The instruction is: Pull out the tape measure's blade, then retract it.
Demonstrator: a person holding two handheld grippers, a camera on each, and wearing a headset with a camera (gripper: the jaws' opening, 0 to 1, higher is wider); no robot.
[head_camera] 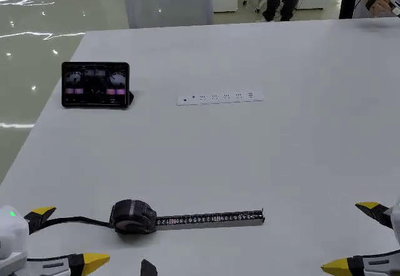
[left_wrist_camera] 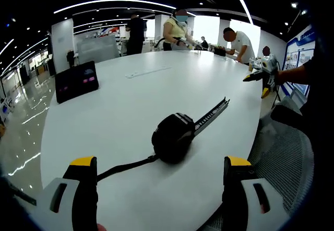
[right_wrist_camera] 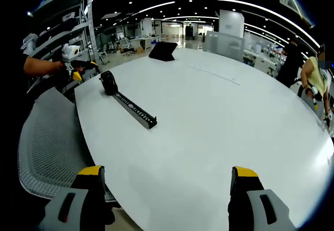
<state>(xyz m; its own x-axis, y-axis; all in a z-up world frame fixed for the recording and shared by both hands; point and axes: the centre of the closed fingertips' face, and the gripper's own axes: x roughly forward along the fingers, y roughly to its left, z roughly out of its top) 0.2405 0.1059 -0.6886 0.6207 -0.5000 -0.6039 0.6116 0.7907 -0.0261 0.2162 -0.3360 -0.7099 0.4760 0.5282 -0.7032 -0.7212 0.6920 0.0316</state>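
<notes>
A black tape measure [head_camera: 132, 216] lies on the white table near its front edge, with its blade [head_camera: 212, 218] pulled out to the right and a black strap trailing left. In the left gripper view the case [left_wrist_camera: 173, 136] sits just ahead of my open left gripper [left_wrist_camera: 156, 181], nothing between the jaws. My left gripper [head_camera: 65, 237] stands at the lower left of the head view, by the strap. My right gripper [head_camera: 356, 237] is open at the lower right, well clear of the blade's tip [right_wrist_camera: 150, 122]. The case [right_wrist_camera: 108, 81] lies far off in the right gripper view.
A dark tablet [head_camera: 95, 85] stands propped at the back left. A white power strip [head_camera: 220, 97] lies mid-table. A mesh chair [right_wrist_camera: 44, 137] is by the table edge. People stand beyond the far side of the table.
</notes>
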